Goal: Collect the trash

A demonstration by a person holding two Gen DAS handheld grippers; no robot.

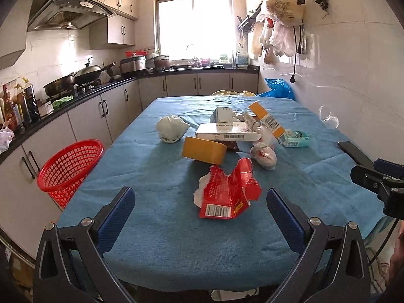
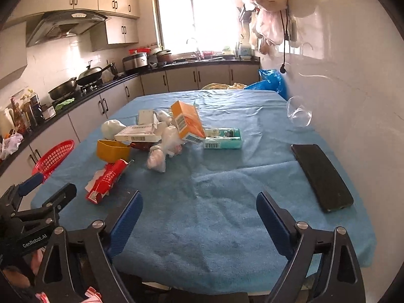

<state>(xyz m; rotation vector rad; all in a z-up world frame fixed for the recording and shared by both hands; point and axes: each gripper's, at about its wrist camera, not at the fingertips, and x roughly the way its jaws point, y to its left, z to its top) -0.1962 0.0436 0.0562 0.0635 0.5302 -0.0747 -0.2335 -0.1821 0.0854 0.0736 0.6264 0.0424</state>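
Note:
Trash lies on the blue-covered table (image 1: 176, 240): a torn red wrapper (image 1: 228, 192), a yellow box (image 1: 204, 149), a white flat box (image 1: 227, 131), an orange carton (image 1: 268, 121), a knotted white bag (image 1: 263, 155), a crumpled white bag (image 1: 171, 127) and a green tissue pack (image 1: 296, 139). A red basket (image 1: 69, 168) stands off the table's left edge. My left gripper (image 1: 200, 197) is open, just short of the red wrapper. My right gripper (image 2: 199, 204) is open and empty over bare cloth; the red wrapper (image 2: 107, 179) lies to its left.
A black phone (image 2: 322, 175) lies near the table's right edge, by the white wall. A clear plastic cup (image 2: 299, 112) lies beyond it. A kitchen counter (image 1: 75, 98) with woks and bottles runs along the left. Bags hang on the right wall (image 1: 282, 7).

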